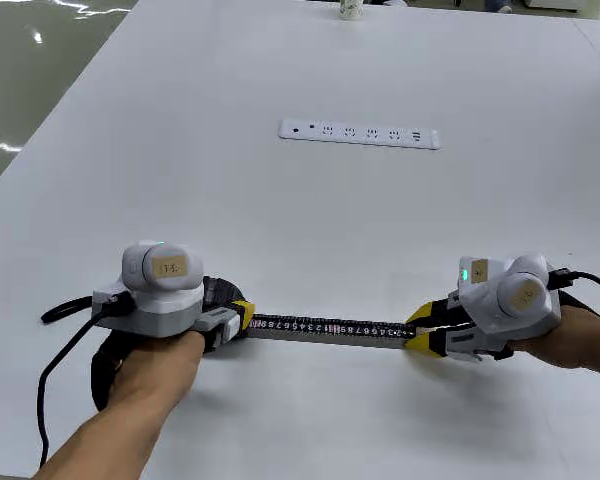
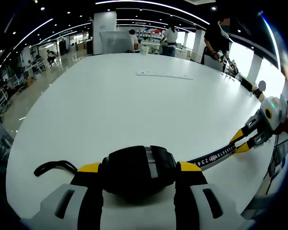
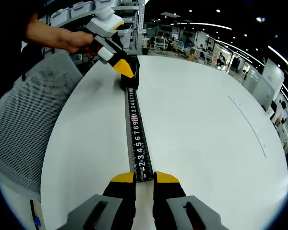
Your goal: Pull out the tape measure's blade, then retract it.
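I have the left gripper (image 1: 236,319) clamped on the tape measure's black case (image 2: 137,173), a yellow-tipped jaw pressed to either side of it. The case sits on the white table (image 1: 330,220) near its near edge, towards the left edge.

From the case the blade (image 3: 136,129) is drawn out in a straight line roughly parallel to the near edge, with its numbered face up. From here I cannot tell whether it rests on the table or hangs just above it.

At its far end I hold the right gripper (image 3: 144,178). Its jaws are drawn narrow, and the tip of the blade is pinched between the two yellow tips. In the head view those tips sit one on each side of the blade's end. The two grippers are well apart, with the drawn-out blade between them.

A black loop of cord (image 2: 53,167) lies on the table just beside the case, on the side away from the blade.

Farther in, towards the middle of the table and well apart from the tape measure, a white power strip (image 1: 360,133) lies flat, roughly parallel to the blade.

In the right gripper view a grey mesh chair (image 3: 33,120) stands off the table's edge, beside the hand (image 3: 69,39) that grips the left gripper.
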Available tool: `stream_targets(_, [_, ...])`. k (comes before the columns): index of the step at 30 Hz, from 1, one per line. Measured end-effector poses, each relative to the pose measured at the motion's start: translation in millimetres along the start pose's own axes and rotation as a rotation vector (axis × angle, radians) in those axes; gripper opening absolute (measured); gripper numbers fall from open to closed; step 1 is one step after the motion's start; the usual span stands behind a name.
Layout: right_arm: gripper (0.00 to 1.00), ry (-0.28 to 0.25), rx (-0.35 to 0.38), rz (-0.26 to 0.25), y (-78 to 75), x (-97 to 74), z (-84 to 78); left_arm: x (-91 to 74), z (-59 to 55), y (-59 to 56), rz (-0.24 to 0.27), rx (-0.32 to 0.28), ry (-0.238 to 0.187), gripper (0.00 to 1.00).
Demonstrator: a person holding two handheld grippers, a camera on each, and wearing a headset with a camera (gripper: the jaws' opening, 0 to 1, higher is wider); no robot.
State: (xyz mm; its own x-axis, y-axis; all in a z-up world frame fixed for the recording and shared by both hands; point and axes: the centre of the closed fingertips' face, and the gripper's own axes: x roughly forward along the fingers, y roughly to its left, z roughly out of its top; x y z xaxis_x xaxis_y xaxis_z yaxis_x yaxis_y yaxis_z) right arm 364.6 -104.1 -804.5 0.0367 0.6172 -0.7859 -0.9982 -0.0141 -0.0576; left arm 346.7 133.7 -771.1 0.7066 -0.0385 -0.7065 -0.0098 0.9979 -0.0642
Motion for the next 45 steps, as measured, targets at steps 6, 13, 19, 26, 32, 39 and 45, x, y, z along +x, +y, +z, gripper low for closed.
stream_targets(6, [0.09, -0.010, 0.003, 0.006, 2.1, 6.4, 7.7, 0.0, 0.1, 0.5, -0.004, -0.001, 0.000, 0.54])
stream_targets(13, [0.09, -0.026, 0.002, 0.013, 4.8, 13.0, 17.4, -0.6, -0.3, 0.5, -0.012, -0.001, 0.001, 0.54])
stream_targets(19, [0.09, -0.033, -0.001, 0.018, 6.3, 18.7, 24.2, -0.5, -0.7, 0.5, -0.016, -0.005, 0.001, 0.55])
stream_targets(26, [0.09, -0.045, -0.002, 0.021, 7.4, 23.8, 32.8, -0.2, -0.6, 0.5, -0.020, -0.007, 0.001, 0.55])
stream_targets(32, [0.10, -0.052, -0.009, 0.026, 9.1, 30.3, 40.6, -0.5, -0.7, 0.3, -0.021, -0.009, 0.002, 0.55])
stream_targets(39, [0.10, -0.059, -0.020, 0.027, 9.0, 37.1, 49.8, -0.9, -0.3, 0.4, -0.024, -0.014, 0.000, 0.55])
stream_targets(45, [0.10, -0.059, -0.022, 0.030, 9.7, 41.5, 52.8, -0.7, -0.5, 0.4, -0.023, -0.011, 0.001, 0.55])
